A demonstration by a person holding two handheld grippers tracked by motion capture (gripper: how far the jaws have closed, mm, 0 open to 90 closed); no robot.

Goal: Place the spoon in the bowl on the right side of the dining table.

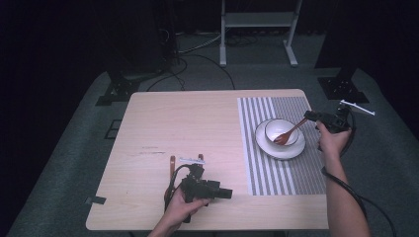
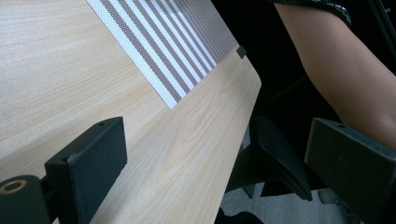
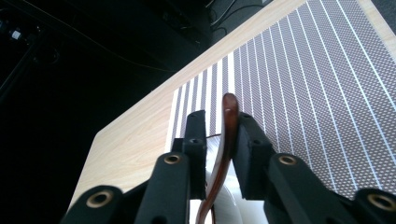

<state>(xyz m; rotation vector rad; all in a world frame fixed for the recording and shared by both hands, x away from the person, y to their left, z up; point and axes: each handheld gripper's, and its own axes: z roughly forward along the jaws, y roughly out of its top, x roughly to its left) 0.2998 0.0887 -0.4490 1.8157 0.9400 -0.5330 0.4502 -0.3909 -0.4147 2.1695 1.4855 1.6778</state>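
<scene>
Presently, in the high view, the right gripper [image 1: 310, 117] is at the far right of the table [image 1: 188, 123], with a wooden spoon [image 1: 289, 134] running from its fingers down into a white bowl [image 1: 280, 129]. The bowl sits on a white plate [image 1: 281, 148], which rests on a striped placemat [image 1: 281, 173]. The left gripper [image 1: 226, 193] lies low on the near side of the table, well apart from the crockery.

In the left gripper view, the left gripper's fingers [image 2: 91, 163] stand spread wide with nothing between them, only bare table and the mat corner beyond.

In the right gripper view, the spoon handle [image 3: 226, 140] stands between the right gripper's fingers [image 3: 250, 149]. It lies against the right-hand finger, while a narrow gap shows on the other side, so the grip looks slack rather than clamped.

Judgement: the spoon is light, stiff and smooth-finished, so liable to swivel or slip in a loose pinch. The upper handle, as now taken, is the sound place to hold. The bowl and plate are likely ceramic, fragile, and could shift if the spoon bowl drags.
</scene>
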